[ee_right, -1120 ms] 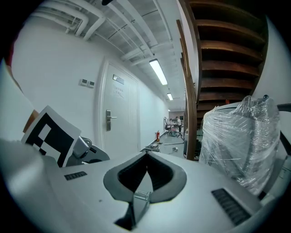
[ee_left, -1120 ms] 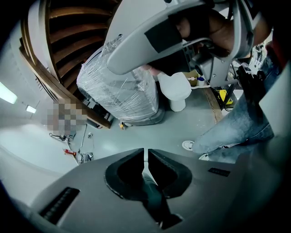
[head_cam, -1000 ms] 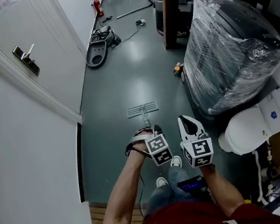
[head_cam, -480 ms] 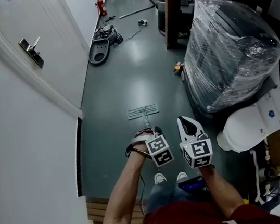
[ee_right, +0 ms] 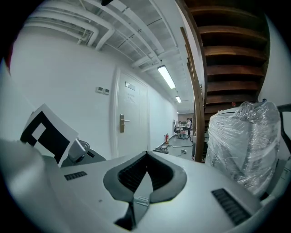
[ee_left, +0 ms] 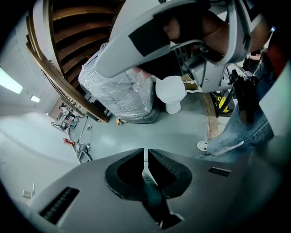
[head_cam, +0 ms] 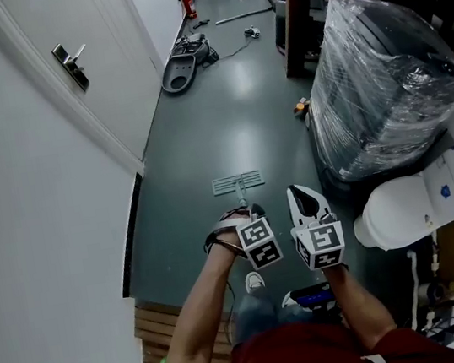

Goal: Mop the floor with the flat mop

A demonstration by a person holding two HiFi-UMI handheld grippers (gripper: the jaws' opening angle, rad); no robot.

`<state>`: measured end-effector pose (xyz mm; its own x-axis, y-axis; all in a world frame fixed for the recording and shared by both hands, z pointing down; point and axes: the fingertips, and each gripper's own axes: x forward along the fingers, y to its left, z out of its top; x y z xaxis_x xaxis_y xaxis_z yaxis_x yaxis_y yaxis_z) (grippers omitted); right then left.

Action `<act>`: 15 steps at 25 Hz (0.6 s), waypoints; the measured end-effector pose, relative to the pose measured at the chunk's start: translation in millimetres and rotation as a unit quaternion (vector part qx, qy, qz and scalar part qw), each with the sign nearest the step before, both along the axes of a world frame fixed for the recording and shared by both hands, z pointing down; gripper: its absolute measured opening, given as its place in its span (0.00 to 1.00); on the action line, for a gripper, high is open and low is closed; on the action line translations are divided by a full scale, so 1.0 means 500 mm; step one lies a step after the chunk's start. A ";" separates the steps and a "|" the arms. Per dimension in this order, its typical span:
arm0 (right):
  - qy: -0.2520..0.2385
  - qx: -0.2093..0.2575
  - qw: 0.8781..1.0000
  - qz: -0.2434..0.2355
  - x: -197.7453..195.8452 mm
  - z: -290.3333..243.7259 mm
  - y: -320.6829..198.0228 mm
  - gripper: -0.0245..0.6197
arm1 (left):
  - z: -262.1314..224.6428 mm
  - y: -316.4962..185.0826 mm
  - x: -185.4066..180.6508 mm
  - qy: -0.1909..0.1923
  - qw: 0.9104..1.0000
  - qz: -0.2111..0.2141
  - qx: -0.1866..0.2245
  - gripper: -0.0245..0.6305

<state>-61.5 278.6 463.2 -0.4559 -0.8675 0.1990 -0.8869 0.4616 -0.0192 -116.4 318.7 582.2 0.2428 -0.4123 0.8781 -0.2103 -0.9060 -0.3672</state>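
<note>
The flat mop's grey head [head_cam: 237, 183] lies flat on the dark green floor [head_cam: 195, 139], straight ahead of me in the head view. Its thin handle [head_cam: 242, 198] rises back to my left gripper [head_cam: 249, 213], which is shut on it. In the left gripper view the dark handle [ee_left: 146, 182] runs between the closed jaws of that gripper [ee_left: 146, 152]. My right gripper [head_cam: 300, 194] is held beside the left one, a little to its right. It is shut with nothing in it, as the right gripper view [ee_right: 146, 154] shows.
A large plastic-wrapped bundle [head_cam: 382, 83] and a white round object [head_cam: 394, 214] crowd the right side. A white wall with a door [head_cam: 70, 56] runs along the left. A grey appliance [head_cam: 180, 71], cables and a red extinguisher [head_cam: 188, 3] lie further down. Wooden slats [head_cam: 162, 336] are under my feet.
I have stepped forward along the corridor, so the door and the wrapped bundle have drawn nearer. The mop head has slid ahead with me. Both grippers keep their hold and pose.
</note>
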 end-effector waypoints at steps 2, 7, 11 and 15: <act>0.001 -0.004 1.000 -0.005 0.022 0.008 0.024 0.06 | 0.003 0.023 0.021 -0.002 1.000 -0.003 -0.001 0.09; -0.001 -0.003 1.000 -0.010 0.067 0.007 0.058 0.06 | 0.002 0.059 0.063 -0.009 1.000 -0.005 -0.004 0.09; -0.007 0.001 1.000 -0.012 0.090 0.001 0.067 0.06 | -0.001 0.078 0.083 -0.014 1.000 -0.004 -0.008 0.09; -0.013 0.001 1.000 -0.010 0.109 0.000 0.068 0.06 | -0.004 0.083 0.097 -0.017 1.000 -0.006 -0.011 0.09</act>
